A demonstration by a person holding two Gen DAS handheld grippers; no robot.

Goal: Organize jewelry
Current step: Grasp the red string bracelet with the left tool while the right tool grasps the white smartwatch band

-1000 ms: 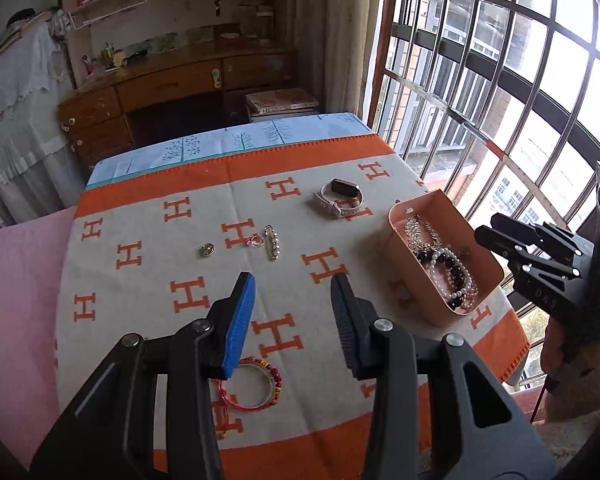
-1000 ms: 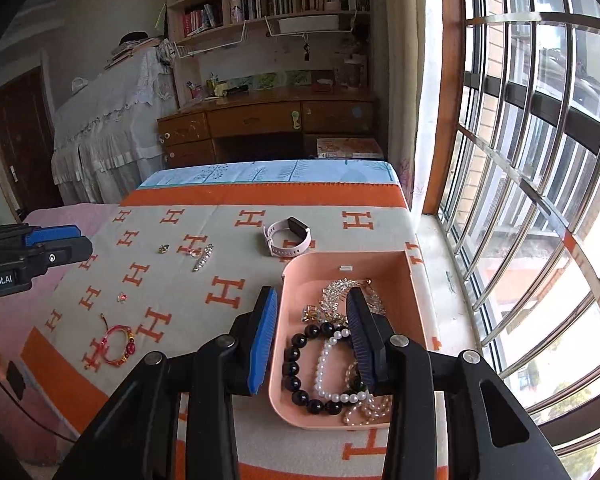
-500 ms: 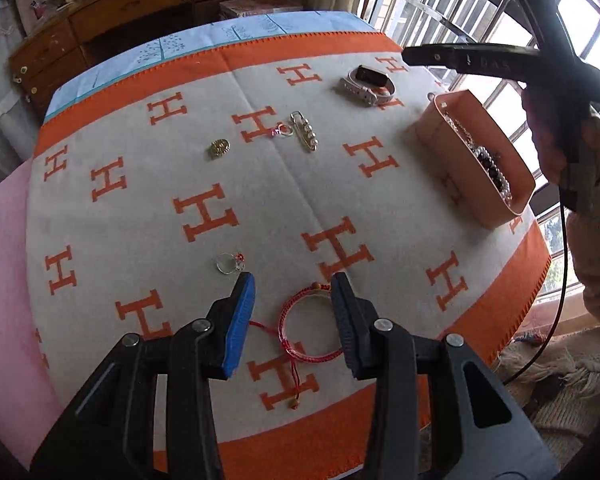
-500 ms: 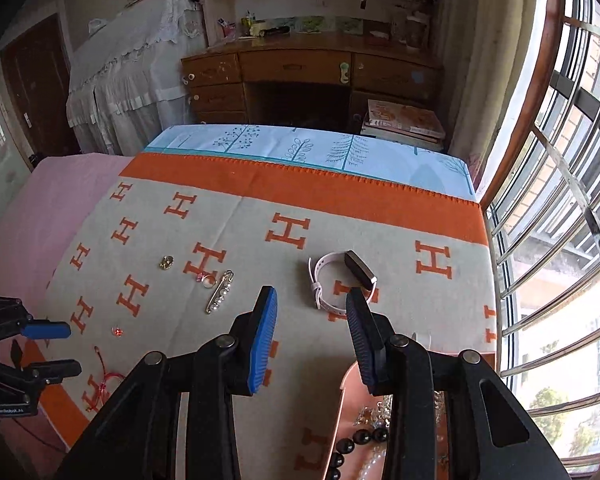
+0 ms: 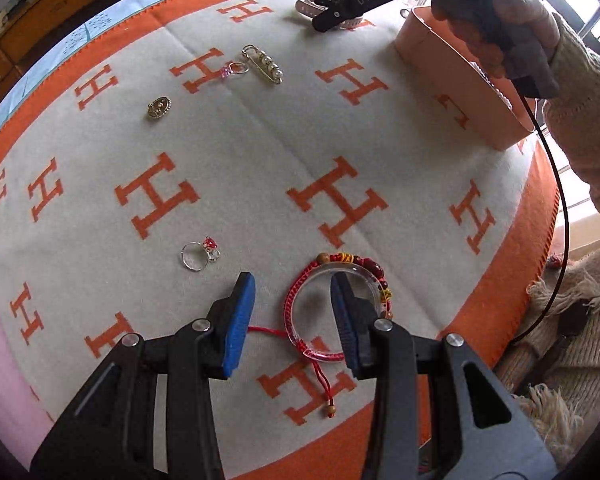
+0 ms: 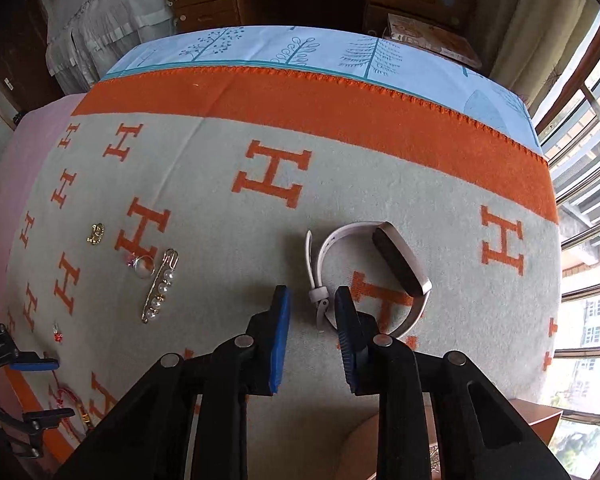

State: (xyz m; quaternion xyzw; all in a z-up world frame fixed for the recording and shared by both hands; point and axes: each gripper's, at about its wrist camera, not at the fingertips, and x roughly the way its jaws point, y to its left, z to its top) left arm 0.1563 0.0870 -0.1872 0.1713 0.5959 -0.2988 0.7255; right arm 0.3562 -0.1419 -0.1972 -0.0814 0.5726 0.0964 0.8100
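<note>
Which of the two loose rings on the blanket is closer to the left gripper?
The silver ring with the red stone, just ahead of the left gripper. The other ring, with a pink stone, lies farther off, beside the pearl pin.

An orange-bordered H-patterned blanket covered the desk. On it lay a red beaded bracelet at the near edge, a silver ring left of it, a pearl pin, a gold charm, a white watch and a pink tray at far right.
</note>
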